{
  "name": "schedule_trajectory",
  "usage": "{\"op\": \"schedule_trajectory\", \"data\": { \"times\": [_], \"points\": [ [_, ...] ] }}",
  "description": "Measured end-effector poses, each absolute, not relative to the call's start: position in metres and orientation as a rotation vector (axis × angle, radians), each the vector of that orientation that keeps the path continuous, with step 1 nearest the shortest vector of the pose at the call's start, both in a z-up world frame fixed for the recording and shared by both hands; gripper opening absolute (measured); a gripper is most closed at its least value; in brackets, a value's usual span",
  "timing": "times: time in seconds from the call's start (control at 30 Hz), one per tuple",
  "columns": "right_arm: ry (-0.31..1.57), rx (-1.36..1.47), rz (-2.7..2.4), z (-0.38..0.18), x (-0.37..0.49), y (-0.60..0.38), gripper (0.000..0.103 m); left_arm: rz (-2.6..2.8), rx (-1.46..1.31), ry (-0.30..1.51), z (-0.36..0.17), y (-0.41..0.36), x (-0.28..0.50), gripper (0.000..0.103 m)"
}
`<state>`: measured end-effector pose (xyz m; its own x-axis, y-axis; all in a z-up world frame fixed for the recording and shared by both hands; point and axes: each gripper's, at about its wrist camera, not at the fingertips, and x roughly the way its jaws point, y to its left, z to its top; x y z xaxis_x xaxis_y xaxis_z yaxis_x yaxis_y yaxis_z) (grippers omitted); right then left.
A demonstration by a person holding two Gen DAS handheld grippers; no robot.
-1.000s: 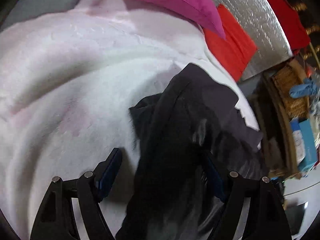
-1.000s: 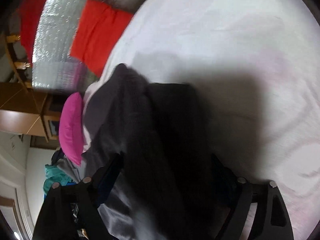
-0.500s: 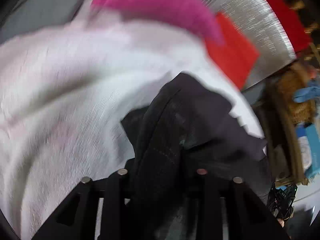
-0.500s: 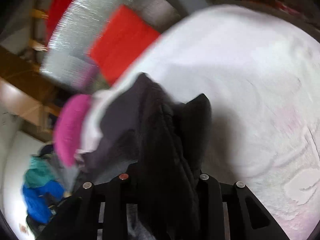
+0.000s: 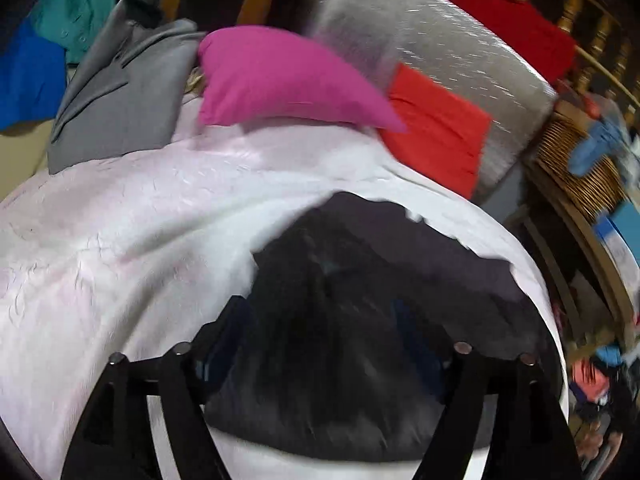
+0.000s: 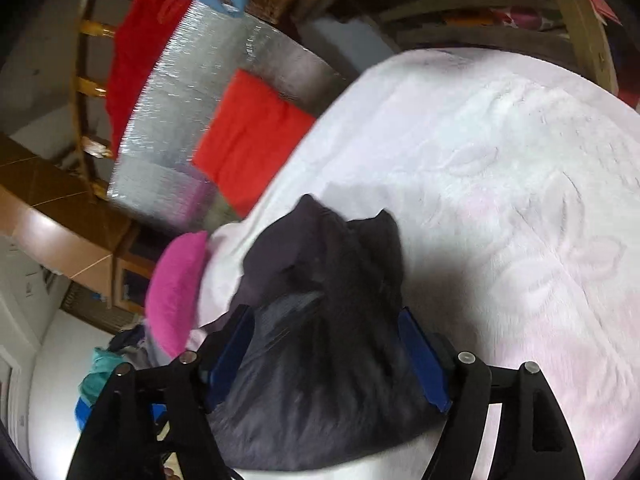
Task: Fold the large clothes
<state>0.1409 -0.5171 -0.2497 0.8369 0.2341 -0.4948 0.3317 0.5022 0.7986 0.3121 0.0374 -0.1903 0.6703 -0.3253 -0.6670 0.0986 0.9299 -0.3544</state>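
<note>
**Dark cloth between both sets of fingers on the bed**

Left wrist view: The left gripper (image 5: 320, 340) has its fingers (image 5: 224, 340) spread wide apart. The dark cloth (image 5: 360, 280) lies bunched on the white bed cover (image 5: 120, 240) and fills the gap between them. It is blurry, so I cannot tell if the pads touch it. A pink pillow (image 5: 280, 80) and a red pillow (image 5: 436, 128) sit at the far end of the bed. A grey cloth (image 5: 116, 100) lies beside the pink pillow.

Right wrist view: The right gripper (image 6: 324, 356) is also wide open. Its blue fingers (image 6: 420, 360) sit on each side of the dark cloth (image 6: 332, 320), which is heaped up on the white bed cover (image 6: 500, 160). The red pillow (image 6: 252, 136) leans on a shiny silver board (image 6: 172, 120).
</note>
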Motion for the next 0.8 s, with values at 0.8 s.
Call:
{"op": "schedule_trajectory", "data": {
  "times": [0.8],
  "points": [
    [0.699,1.22,-0.135,-0.322,0.201,-0.418,0.05,-0.174,-0.858,0.993,-0.296,0.044,0.325,0.059]
  ]
}}
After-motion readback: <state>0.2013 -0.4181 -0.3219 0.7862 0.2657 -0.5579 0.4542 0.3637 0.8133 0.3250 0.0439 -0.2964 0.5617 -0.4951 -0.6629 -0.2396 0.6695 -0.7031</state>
